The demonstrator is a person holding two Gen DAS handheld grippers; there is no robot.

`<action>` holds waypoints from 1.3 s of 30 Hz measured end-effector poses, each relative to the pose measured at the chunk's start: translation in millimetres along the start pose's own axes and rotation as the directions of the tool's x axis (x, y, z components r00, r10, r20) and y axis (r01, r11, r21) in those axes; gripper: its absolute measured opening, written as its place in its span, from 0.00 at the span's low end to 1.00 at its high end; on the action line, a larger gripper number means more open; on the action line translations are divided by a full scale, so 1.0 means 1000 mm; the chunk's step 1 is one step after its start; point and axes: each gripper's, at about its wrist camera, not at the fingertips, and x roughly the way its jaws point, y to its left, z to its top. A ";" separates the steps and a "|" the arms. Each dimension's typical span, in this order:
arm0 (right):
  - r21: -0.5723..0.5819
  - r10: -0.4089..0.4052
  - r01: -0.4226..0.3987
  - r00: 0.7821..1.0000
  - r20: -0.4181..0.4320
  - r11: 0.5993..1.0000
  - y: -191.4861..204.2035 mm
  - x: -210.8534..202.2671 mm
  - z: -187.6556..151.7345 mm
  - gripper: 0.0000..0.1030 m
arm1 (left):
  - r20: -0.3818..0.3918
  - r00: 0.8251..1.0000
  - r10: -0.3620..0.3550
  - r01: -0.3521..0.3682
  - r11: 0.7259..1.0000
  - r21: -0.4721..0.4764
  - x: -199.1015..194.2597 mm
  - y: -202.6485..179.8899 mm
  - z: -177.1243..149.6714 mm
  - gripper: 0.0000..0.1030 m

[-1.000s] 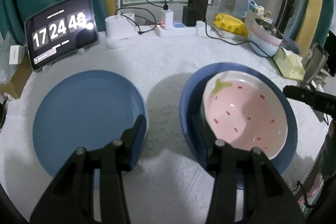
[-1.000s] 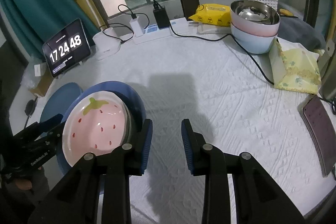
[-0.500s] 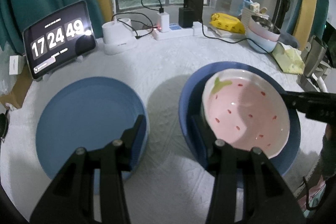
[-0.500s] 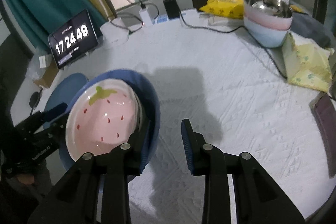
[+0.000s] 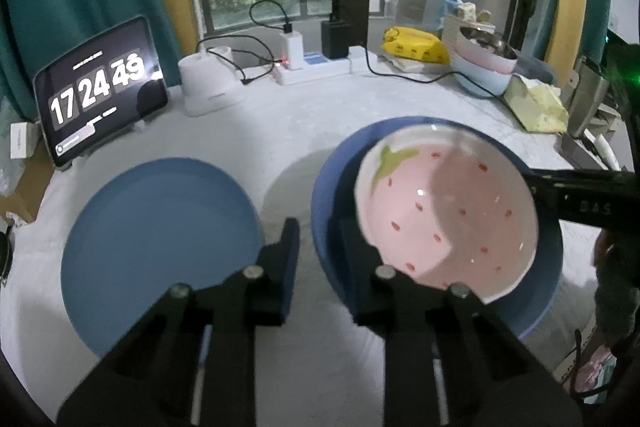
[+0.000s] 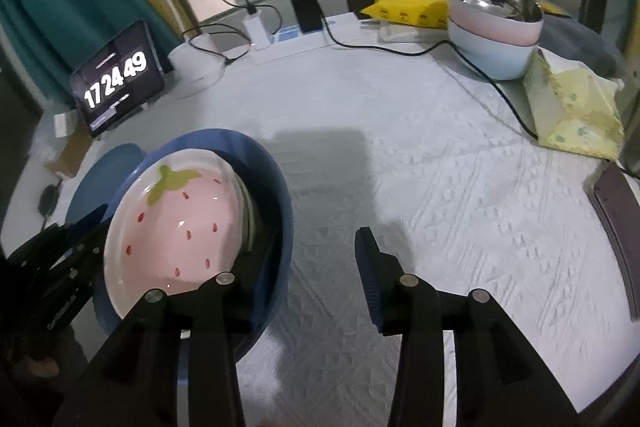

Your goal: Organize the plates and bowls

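A deep blue bowl [image 5: 332, 187] stands on the white tablecloth, and a pink strawberry-pattern dish [image 5: 448, 215] lies tilted inside it. A flat blue plate [image 5: 160, 239] sits to its left. My left gripper [image 5: 319, 251] is shut on the blue bowl's near-left rim, one finger outside and one inside. My right gripper [image 6: 320, 259] straddles the opposite rim of the bowl [image 6: 286, 211]. Its jaws are opening: the left finger is inside beside the dish [image 6: 176, 223], and the right finger stands well clear outside. The left gripper [image 6: 68, 267] also shows at that view's left edge.
At the back stand a tablet clock [image 5: 100, 91], a white device [image 5: 208, 83] and a power strip with cables [image 5: 312, 67]. Stacked bowls topped by a steel one [image 6: 494, 23], yellow packs [image 6: 572, 107] and a dark notebook [image 6: 618, 235] occupy the right side.
The left jaws have closed onto the blue bowl's rim. The right gripper has sunk closer to the bowl and its jaws have spread wider.
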 end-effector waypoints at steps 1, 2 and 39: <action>0.019 0.005 -0.005 1.000 0.009 1.000 -0.002 0.001 0.000 0.40 | -0.001 1.000 -0.006 0.006 1.000 -0.001 0.000 0.000 0.000 0.15; 0.041 0.020 -0.020 1.000 0.006 0.999 -0.005 0.002 0.000 0.40 | 0.000 1.000 -0.010 0.010 1.000 -0.003 0.001 0.000 0.000 0.15; 0.061 0.056 -0.059 0.997 0.044 0.996 0.006 -0.014 -0.008 0.08 | 0.021 0.999 -0.039 0.041 0.998 -0.054 -0.013 -0.004 -0.006 0.12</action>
